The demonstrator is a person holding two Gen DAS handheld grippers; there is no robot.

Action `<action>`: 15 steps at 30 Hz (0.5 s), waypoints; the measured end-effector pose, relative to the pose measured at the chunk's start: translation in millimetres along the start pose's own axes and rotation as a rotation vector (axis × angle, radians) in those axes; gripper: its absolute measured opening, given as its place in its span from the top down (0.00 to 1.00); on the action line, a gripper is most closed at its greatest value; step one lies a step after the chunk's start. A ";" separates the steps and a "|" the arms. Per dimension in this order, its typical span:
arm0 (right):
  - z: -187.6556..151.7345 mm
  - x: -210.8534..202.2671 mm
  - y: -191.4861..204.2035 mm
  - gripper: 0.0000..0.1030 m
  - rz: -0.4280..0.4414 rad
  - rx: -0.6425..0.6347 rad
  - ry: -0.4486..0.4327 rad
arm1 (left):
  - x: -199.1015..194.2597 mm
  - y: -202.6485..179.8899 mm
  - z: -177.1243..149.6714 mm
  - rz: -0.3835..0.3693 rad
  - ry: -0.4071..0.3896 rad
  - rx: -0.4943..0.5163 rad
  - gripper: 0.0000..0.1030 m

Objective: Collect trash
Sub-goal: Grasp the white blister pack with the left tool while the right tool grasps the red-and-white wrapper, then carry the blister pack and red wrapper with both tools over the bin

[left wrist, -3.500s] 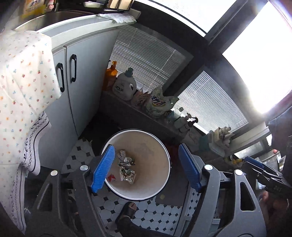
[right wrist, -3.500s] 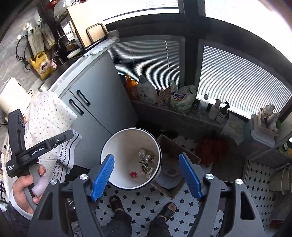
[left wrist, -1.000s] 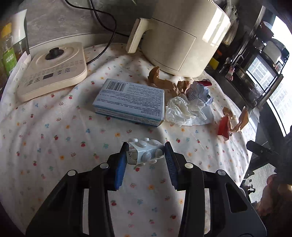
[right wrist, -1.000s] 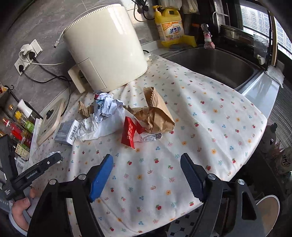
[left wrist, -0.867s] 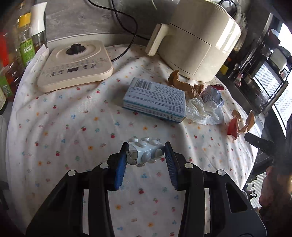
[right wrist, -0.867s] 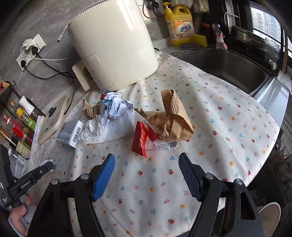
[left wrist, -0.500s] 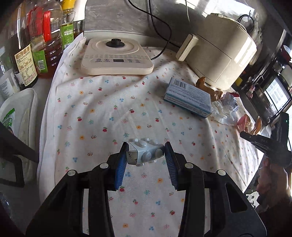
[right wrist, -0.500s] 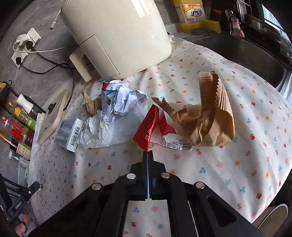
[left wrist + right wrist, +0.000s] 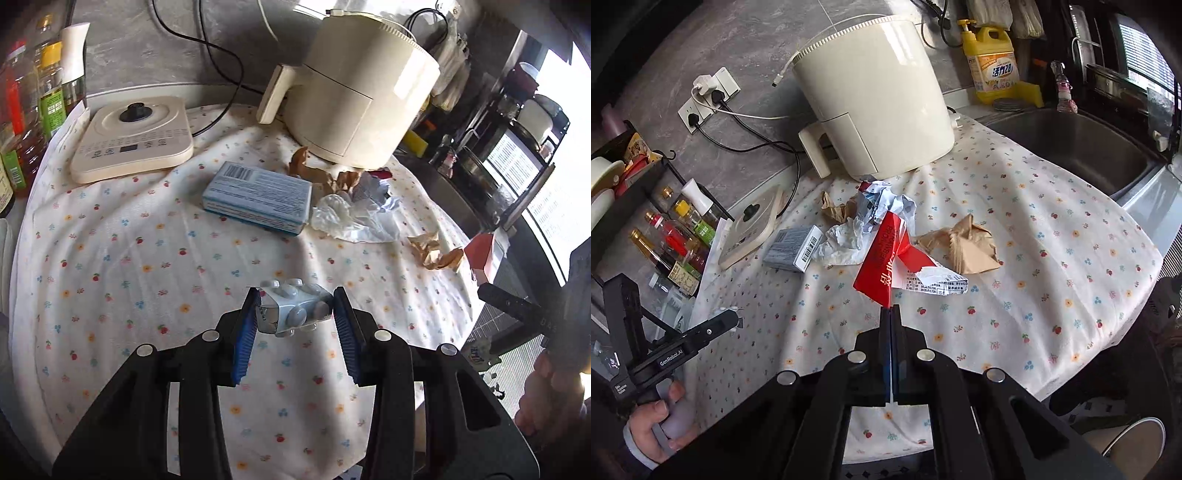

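Observation:
My left gripper (image 9: 295,314) is shut on a crumpled silver pill blister pack (image 9: 293,313), held above the floral tablecloth (image 9: 147,266). My right gripper (image 9: 890,314) is shut on the corner of a red torn wrapper (image 9: 886,266), lifted off the cloth; the wrapper also shows at the right of the left wrist view (image 9: 484,254). On the cloth lie a blue-grey box (image 9: 258,197), crumpled white paper (image 9: 354,218), and a brown paper bag (image 9: 967,247). A white trash bin's rim (image 9: 1137,435) shows at the lower right on the floor.
A cream air fryer (image 9: 871,96) stands at the back of the counter. A flat cream appliance (image 9: 133,138) sits back left, beside oil and sauce bottles (image 9: 676,240). A steel sink (image 9: 1071,147) and a yellow detergent bottle (image 9: 991,66) are to the right.
My right gripper has lifted the red wrapper off the cloth. My left gripper has swung back towards the air fryer, still holding the blister pack.

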State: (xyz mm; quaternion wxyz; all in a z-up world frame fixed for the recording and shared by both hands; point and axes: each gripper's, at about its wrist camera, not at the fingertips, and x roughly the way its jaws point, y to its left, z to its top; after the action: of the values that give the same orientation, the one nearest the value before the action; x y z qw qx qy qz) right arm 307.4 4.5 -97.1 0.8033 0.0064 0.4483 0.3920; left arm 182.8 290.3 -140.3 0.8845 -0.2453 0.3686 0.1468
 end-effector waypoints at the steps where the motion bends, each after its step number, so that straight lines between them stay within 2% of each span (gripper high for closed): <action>1: -2.7 -9.3 -7.3 0.99 -0.012 0.012 -0.008 | 2.9 -9.8 -0.3 -0.015 0.005 0.013 0.61; 15: -67.6 -140.6 -152.6 0.99 -0.241 0.238 -0.084 | 42.0 -179.6 -31.2 -0.225 0.089 0.213 0.61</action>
State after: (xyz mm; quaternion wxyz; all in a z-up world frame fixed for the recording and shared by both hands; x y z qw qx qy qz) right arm 312.7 -213.5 -92.2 0.8562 0.0643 0.4549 0.2364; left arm 272.6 126.5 -131.2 0.8993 -0.1961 0.3909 -0.0042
